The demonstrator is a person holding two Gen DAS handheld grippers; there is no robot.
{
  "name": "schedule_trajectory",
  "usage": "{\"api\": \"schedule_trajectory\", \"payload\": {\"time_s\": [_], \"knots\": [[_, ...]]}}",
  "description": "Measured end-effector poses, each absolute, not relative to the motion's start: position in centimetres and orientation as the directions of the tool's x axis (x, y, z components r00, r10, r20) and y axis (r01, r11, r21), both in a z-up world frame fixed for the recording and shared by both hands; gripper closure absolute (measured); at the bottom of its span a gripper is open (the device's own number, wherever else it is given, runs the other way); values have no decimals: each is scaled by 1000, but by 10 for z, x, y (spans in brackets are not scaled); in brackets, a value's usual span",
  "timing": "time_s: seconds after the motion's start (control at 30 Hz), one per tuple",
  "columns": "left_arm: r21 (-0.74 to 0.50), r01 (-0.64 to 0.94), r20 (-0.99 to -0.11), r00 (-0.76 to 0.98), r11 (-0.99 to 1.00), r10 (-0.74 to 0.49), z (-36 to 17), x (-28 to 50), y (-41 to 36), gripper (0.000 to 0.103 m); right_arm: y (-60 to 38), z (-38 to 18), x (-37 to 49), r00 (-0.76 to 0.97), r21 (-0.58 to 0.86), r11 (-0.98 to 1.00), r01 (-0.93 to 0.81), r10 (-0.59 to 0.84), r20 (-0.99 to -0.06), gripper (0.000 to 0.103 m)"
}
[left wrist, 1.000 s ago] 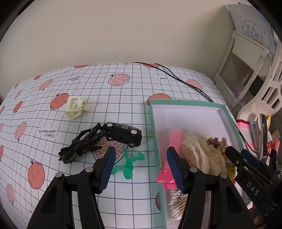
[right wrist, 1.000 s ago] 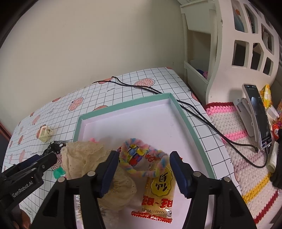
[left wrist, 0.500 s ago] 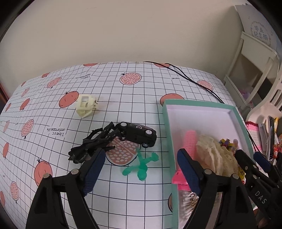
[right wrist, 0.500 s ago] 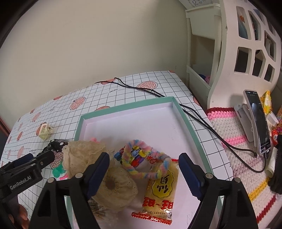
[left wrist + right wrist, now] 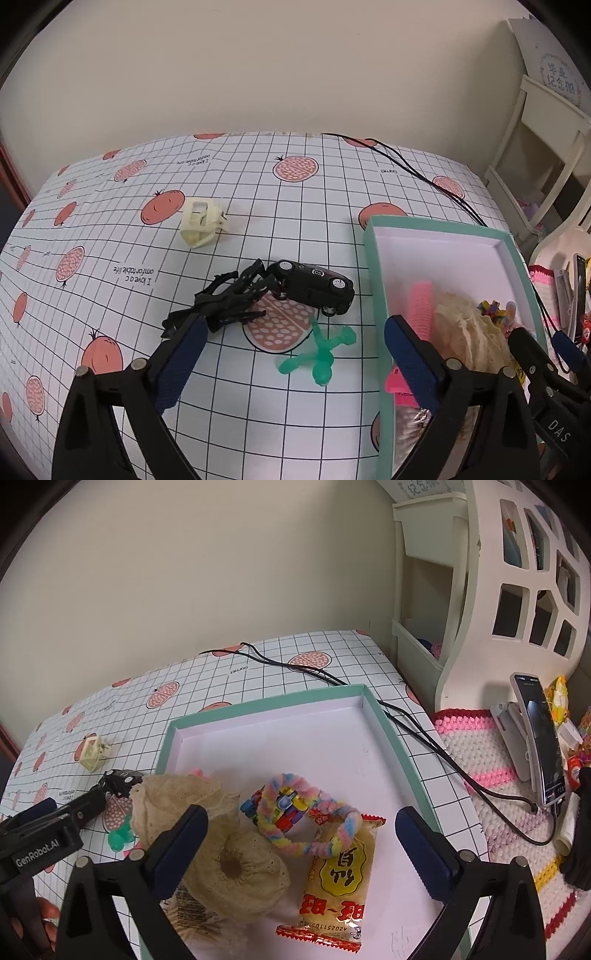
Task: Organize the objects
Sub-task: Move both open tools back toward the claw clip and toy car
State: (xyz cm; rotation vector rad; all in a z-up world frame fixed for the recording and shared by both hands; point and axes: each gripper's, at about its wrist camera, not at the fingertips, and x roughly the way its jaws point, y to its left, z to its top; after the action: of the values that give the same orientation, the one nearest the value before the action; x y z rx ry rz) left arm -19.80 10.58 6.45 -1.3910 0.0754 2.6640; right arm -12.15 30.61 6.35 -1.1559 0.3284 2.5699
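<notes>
Your left tool (image 5: 291, 343) is spread wide and holds nothing; it hangs above the gridded surface (image 5: 258, 192). Between its blue fingertips (image 5: 184, 347) lie a green toy figure (image 5: 319, 354) and, just beyond it, a black toy car (image 5: 314, 286) tipped on its side. The car touches a black tangled clip (image 5: 221, 302) to its left. Farther out and well apart sits a cream hair claw (image 5: 201, 221). At the right stands a teal-rimmed box (image 5: 373, 266), with a pink comb (image 5: 421, 306) and a cream lace scrunchie (image 5: 465, 328) inside it.

Your right tool (image 5: 299, 829) is also spread wide and empty, hovering over the same box (image 5: 266, 701). Between its fingertips (image 5: 424, 845) lie a pastel twisted loop (image 5: 314, 812) resting on a colourful block bracelet (image 5: 284, 805), and a yellow snack packet (image 5: 340, 878) partly under the loop. The lace scrunchie (image 5: 236, 867) lies just beside the left fingertip. A black cable (image 5: 406, 723) runs past the box's far corner to a phone (image 5: 539, 738) on a crocheted mat (image 5: 491, 775).
</notes>
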Motion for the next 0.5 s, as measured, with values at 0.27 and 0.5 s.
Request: {"api": "schedule_trajectory", "payload": {"time_s": [0.27, 0.5], "knots": [[-14, -129, -811, -578, -992, 87, 67, -198, 103, 6, 305, 63, -122, -630, 84, -929, -360, 175, -756, 0], [-25, -136, -816, -570, -990, 98, 68, -199, 101, 6, 300, 70, -123, -645, 78, -932, -353, 182, -742, 0]]}}
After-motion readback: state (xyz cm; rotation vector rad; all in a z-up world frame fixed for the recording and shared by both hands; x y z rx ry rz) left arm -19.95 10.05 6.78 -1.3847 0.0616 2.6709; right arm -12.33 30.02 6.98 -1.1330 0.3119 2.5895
